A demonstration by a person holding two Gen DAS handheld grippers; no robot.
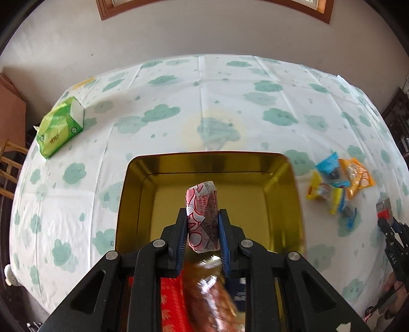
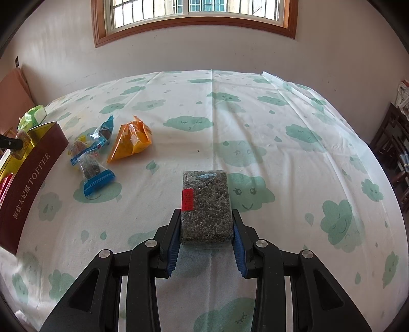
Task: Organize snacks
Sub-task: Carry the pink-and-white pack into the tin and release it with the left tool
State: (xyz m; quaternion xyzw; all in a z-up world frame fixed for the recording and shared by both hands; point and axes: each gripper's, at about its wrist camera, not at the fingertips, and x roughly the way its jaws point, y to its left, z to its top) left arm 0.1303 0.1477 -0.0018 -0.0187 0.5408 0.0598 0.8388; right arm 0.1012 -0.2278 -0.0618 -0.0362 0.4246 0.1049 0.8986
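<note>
Left wrist view: the left claw (image 1: 202, 224) is clamped on a pink-and-white wrapped snack (image 1: 203, 219), its blue pads (image 1: 224, 245) pressing both sides of the packet, which stands roughly upright between them. The packet hangs above the gold interior of an open tin (image 1: 255, 166). Beneath the claw, at the tin's near end, lie other wrapped snacks, among them a red packet (image 1: 171, 309) and a brownish one (image 1: 217, 301); both are blurred. The tin rests on a surface covered by a white cloth with green clouds (image 1: 230, 89). A green tissue pack (image 1: 60, 126) lies near the surface's far left corner.

Right wrist view: the right claw (image 2: 206, 229) is clamped on a speckled grey-black block (image 2: 204, 204) in clear wrap with a small red label (image 2: 188, 200), the pads gripping its near end. Whether the block's far end touches the cloth cannot be told. The same block and claw appear at the right edge of the left view. To the left, a cluster of small candies in blue and yellow wrappers (image 2: 90, 158) lies just beside an orange packet (image 2: 130, 141), both between the block and the tin's maroon wall (image 2: 33, 184), which is lettered "TOFFEE". A window (image 2: 194, 15) is set in the wall beyond the surface's far edge.
</note>
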